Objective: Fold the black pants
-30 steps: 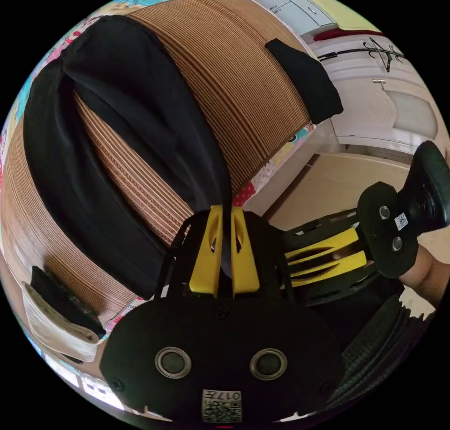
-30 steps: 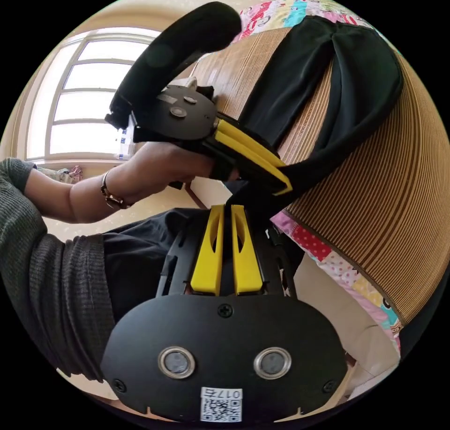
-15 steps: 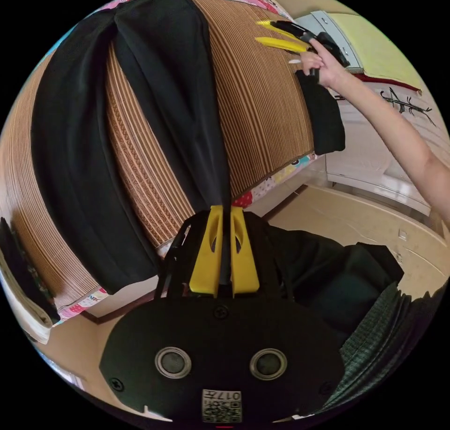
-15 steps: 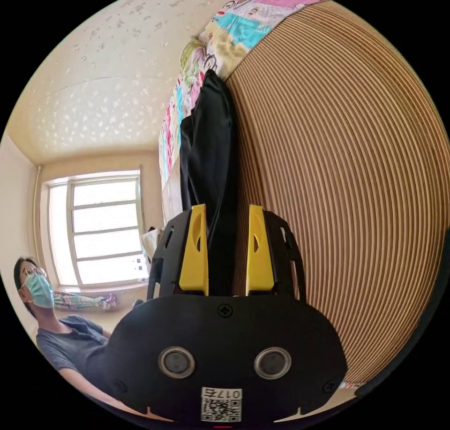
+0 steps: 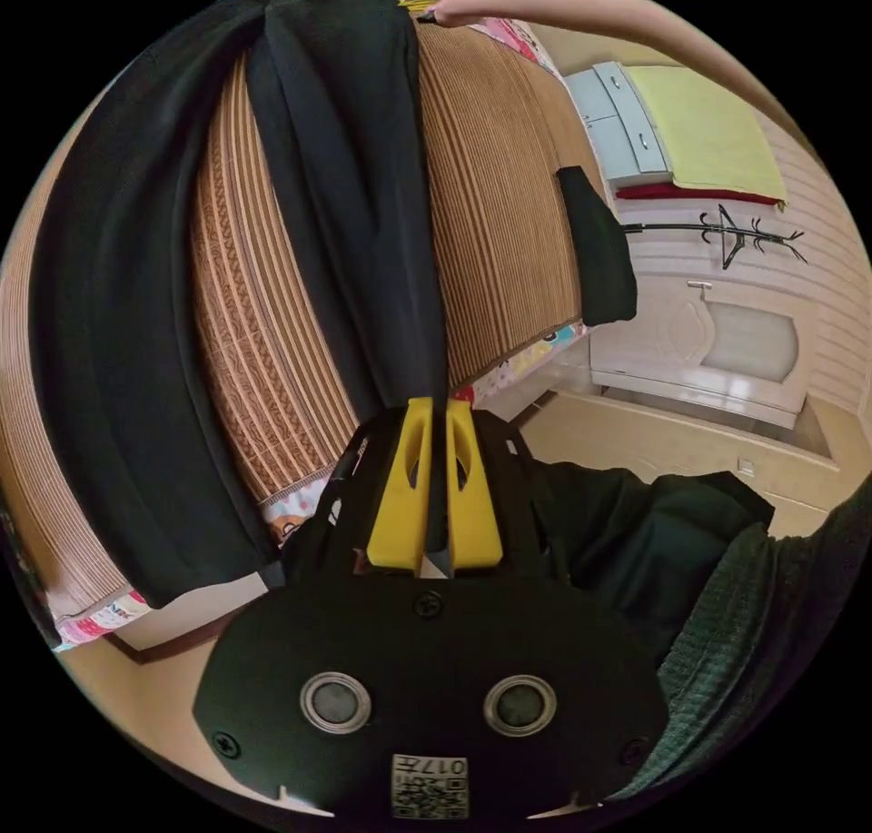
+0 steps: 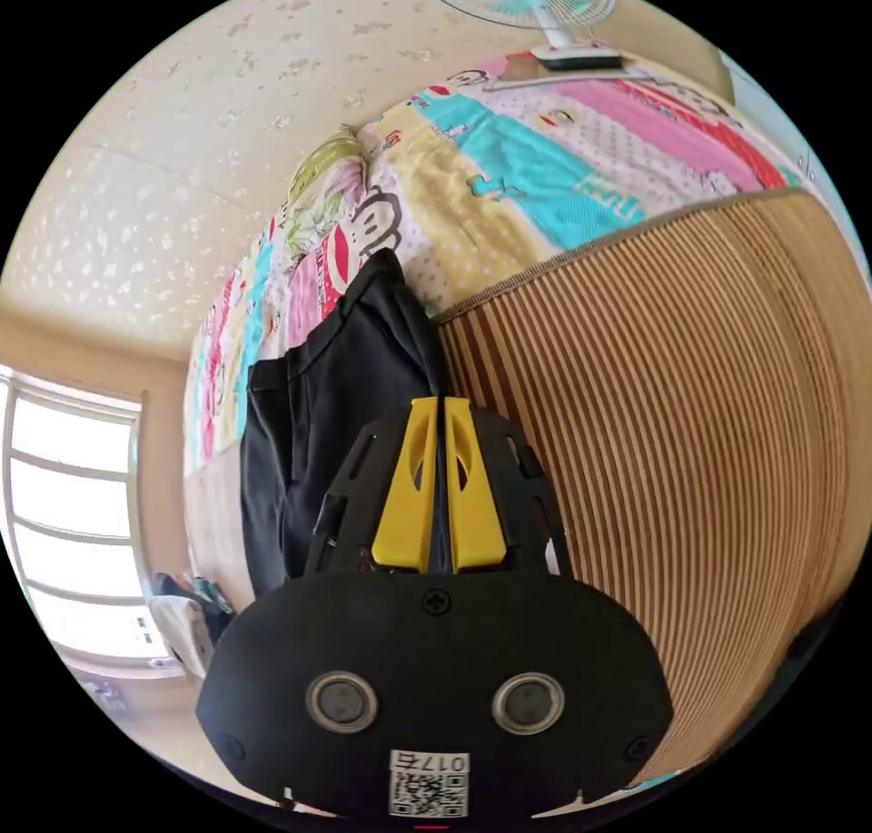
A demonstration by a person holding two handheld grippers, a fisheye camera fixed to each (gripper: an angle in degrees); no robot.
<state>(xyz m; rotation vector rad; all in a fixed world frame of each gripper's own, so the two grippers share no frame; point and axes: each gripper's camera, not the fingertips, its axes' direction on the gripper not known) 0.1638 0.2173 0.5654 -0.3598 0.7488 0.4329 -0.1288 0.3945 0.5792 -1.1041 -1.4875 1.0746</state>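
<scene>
Your left gripper (image 5: 434, 406) is clamped on a leg end of the black pants (image 5: 345, 188) at the bed's near edge; pants lie lengthwise over the striped mat (image 5: 500, 215). Farther off, your right gripper (image 6: 439, 404) pinches their waist end

A bed carried a striped brown woven bamboo mat (image 5: 509, 233) over a colourful cartoon-print patchwork sheet (image 6: 509, 170) — on the mat lay the long black pants (image 5: 345, 188), legs spread apart — and a small folded black cloth (image 5: 599, 252) near its edge.
</scene>
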